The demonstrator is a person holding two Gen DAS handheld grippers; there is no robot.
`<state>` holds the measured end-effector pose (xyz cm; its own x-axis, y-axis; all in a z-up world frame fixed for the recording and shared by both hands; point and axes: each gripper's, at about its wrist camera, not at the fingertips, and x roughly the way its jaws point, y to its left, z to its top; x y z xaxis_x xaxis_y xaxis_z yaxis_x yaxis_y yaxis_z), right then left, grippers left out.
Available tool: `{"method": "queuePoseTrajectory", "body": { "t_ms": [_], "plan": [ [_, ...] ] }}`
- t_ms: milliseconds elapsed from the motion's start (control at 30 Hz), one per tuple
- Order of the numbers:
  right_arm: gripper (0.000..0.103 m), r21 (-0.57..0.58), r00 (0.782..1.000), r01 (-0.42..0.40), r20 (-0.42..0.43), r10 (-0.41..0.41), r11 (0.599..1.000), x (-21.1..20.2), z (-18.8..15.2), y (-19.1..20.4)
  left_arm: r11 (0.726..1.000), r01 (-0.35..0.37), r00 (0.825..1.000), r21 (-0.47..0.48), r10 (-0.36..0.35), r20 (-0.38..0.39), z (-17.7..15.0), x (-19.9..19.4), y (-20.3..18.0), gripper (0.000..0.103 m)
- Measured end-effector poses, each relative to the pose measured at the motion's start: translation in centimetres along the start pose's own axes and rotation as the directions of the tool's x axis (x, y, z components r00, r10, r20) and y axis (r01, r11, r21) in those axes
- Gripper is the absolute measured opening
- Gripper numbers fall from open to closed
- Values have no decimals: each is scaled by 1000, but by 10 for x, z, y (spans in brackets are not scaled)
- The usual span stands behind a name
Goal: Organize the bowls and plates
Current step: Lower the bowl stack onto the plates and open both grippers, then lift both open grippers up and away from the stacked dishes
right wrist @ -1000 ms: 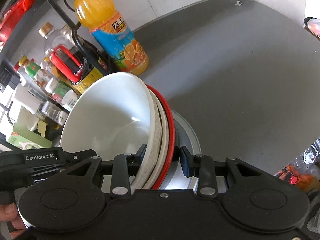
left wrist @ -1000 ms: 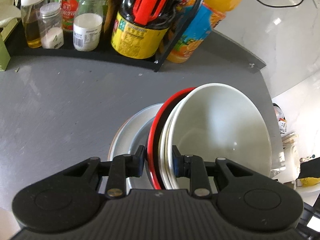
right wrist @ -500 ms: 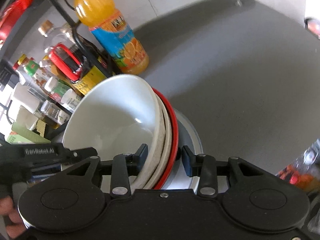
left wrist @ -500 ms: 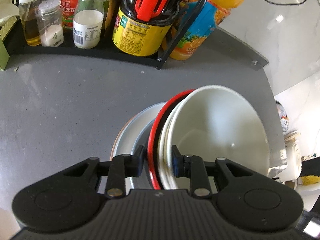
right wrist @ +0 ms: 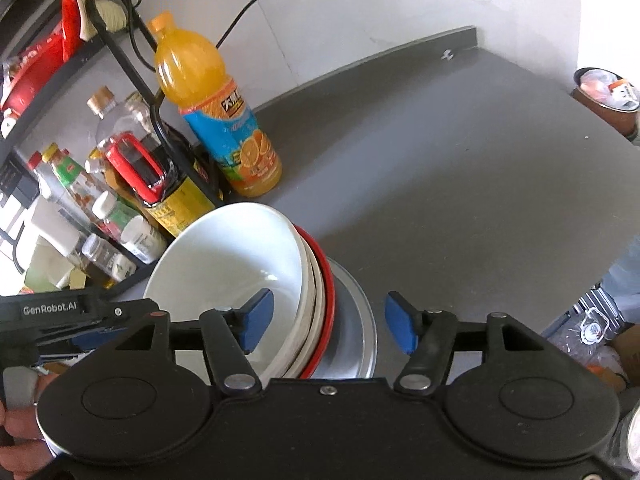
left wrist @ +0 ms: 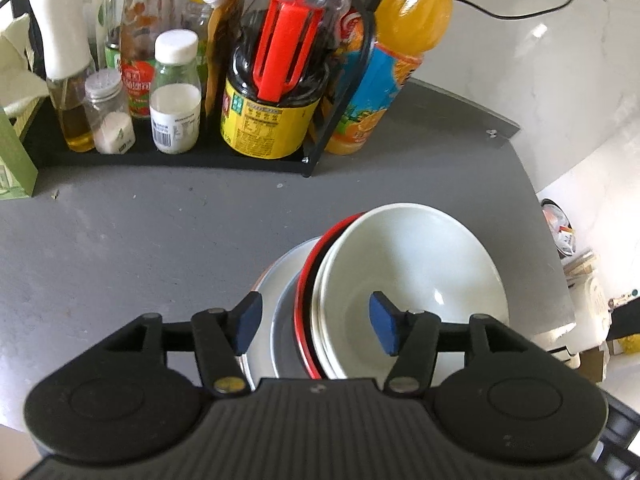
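Observation:
A stack of dishes rests on the grey counter: a white bowl [left wrist: 412, 264] [right wrist: 232, 256] on top, more white bowls and a red-rimmed bowl [left wrist: 306, 292] [right wrist: 326, 292] under it, and a silver plate [left wrist: 276, 320] [right wrist: 356, 328] at the bottom. My left gripper [left wrist: 316, 322] stands open, its blue pads either side of the stack's left rim without touching it. My right gripper [right wrist: 328, 322] is open too and straddles the stack's right rim. The near part of the stack is hidden behind both gripper bodies.
A black rack [left wrist: 180, 160] of sauce bottles and jars lines the counter's back, with an orange juice bottle [left wrist: 384, 64] [right wrist: 216, 112] beside it. A green box [left wrist: 12, 160] stands at far left. The left gripper's body [right wrist: 72, 320] and a hand [right wrist: 16, 432] show at left.
Both grippers have let go of the stack's rims: their jaws, shut on the bowls before, now stand wide apart. The stack sits on the counter, and both grippers have drawn back a little.

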<state>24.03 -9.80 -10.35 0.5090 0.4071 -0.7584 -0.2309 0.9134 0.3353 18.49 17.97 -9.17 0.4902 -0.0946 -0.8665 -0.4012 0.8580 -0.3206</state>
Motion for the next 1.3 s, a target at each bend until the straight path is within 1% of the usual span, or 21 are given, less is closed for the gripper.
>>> {"method": "queuePoseTrajectory", "body": {
  "t_ms": [33,100,133,200,267,367,467,567,633,667,733,900,1000,1100,1133,1300],
  "plan": [
    [67,2,1000,6,8,-6,1000,-3,-2,1,1000,2,1000,7,-2,5,-1,-3,0,60],
    [76,6,1000,16,22,-16,1000,-10,-5,4,1000,10,1000,25,-10,15,-4,-11,0,65],
    [78,9,999,23,33,-23,1000,-13,-7,6,999,11,1000,35,-11,20,-5,-14,-1,67],
    [83,18,998,33,44,-33,999,-19,-11,9,998,-9,999,67,7,40,-8,-22,-3,70],
    [84,27,998,40,53,-41,999,-25,-15,13,995,-22,998,102,16,61,-11,-29,-4,71],
    [87,21,995,62,71,-63,998,-36,-20,21,992,-10,997,129,0,76,-15,-41,-3,72],
    [92,24,991,84,102,-86,996,-50,-25,27,988,-8,996,156,-6,90,-16,-53,-1,73],
    [96,30,985,101,136,-104,994,-65,-29,32,980,-13,994,200,-9,107,-18,-65,-1,77],
    [99,52,982,105,153,-112,993,-76,-31,34,975,-12,993,221,-14,116,-21,-74,-1,79],
    [102,64,980,105,161,-114,992,-81,-32,35,974,-8,992,228,-21,121,-21,-78,0,80],
    [103,80,975,115,184,-128,990,-92,-35,36,971,3,990,240,-36,133,-24,-88,2,83],
    [103,105,961,158,211,-178,982,-115,-45,39,961,15,984,274,-63,169,-32,-112,3,86],
    [103,112,955,175,223,-196,978,-126,-52,41,957,26,981,290,-80,176,-37,-123,2,93],
    [103,114,951,187,228,-209,976,-136,-58,43,954,42,979,297,-99,176,-41,-131,3,97],
    [103,114,949,190,233,-213,975,-140,-60,43,953,46,978,301,-104,179,-42,-133,3,100],
    [103,126,932,221,265,-247,967,-160,-67,44,948,67,975,311,-129,182,-50,-142,6,102]
  ]
}}
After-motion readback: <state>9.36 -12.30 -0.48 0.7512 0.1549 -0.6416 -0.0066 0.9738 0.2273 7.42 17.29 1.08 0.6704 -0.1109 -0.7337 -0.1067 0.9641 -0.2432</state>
